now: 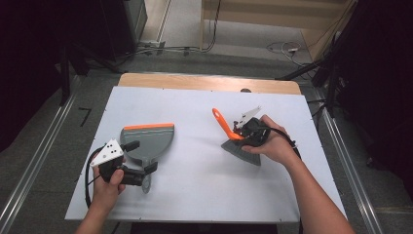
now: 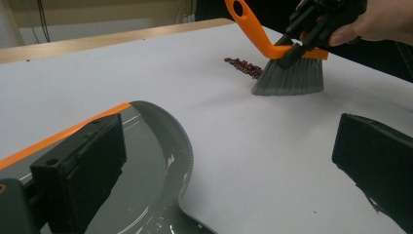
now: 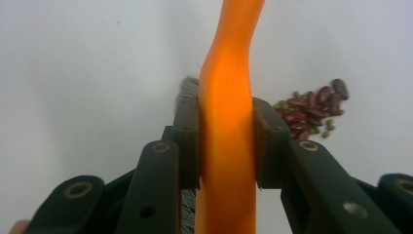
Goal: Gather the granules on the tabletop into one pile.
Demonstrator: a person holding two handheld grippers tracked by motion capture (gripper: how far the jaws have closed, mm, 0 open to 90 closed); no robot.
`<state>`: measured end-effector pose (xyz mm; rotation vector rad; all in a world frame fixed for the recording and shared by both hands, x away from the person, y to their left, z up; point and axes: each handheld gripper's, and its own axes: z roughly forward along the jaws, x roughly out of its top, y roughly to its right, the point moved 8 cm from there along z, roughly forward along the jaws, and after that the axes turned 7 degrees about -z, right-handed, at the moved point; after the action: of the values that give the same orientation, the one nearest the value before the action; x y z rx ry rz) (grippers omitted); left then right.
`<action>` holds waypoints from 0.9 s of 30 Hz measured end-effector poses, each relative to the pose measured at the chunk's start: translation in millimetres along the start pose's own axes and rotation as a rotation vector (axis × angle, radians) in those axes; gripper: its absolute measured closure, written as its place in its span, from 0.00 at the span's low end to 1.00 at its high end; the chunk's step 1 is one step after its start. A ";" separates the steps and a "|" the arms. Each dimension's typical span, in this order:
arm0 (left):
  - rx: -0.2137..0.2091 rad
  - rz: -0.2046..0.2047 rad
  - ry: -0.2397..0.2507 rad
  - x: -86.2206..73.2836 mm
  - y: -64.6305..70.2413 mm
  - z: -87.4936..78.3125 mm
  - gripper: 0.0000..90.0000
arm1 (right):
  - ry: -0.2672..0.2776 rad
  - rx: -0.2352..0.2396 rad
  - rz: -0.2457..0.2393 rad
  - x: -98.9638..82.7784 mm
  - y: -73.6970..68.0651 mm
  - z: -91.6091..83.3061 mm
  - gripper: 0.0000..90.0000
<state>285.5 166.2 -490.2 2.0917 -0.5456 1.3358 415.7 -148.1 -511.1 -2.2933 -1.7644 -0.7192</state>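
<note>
- The brush (image 1: 233, 138) is being gripped by the right tool (image 3: 227, 141), whose jaws are clamped narrowly on the orange handle just above the grey bristles.
- The beans (image 3: 311, 109) are lying in a small heap on the white worktop (image 1: 204, 170), just beside the bristles on the side nearer the dustpan (image 1: 148, 141) (red ones mostly, with a few small green ones).
- The dustpan is being steadied by the left tool (image 1: 142, 171) near its handle; from above, the jaws seem to be set either side of the handle, but it cannot be told whether they are pressing on it.
- The dustpan is lying well apart from the heap, its orange lip pointing toward the far edge.
- For a clean sweep, the bristles are best kept flat on the worktop and drawn in one slow stroke toward the pan.
- The pan's lip is probably best turned to face the heap and pressed down, so that no beans are being pushed underneath.
</note>
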 end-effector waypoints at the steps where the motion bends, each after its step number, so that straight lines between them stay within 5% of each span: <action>1: 0.000 0.000 -0.001 -0.1 -0.1 0.0 0.00 | 0.001 0.000 0.003 0.2 2.0 0.3 0.75; 27: 0.001 -0.002 -0.003 -0.9 -1.4 0.6 0.00 | 0.050 0.023 0.073 -0.6 43.7 11.9 0.74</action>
<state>286.4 166.8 -491.6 2.0951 -0.5440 1.3326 460.1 -156.5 -514.7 -2.2910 -1.6494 -0.7326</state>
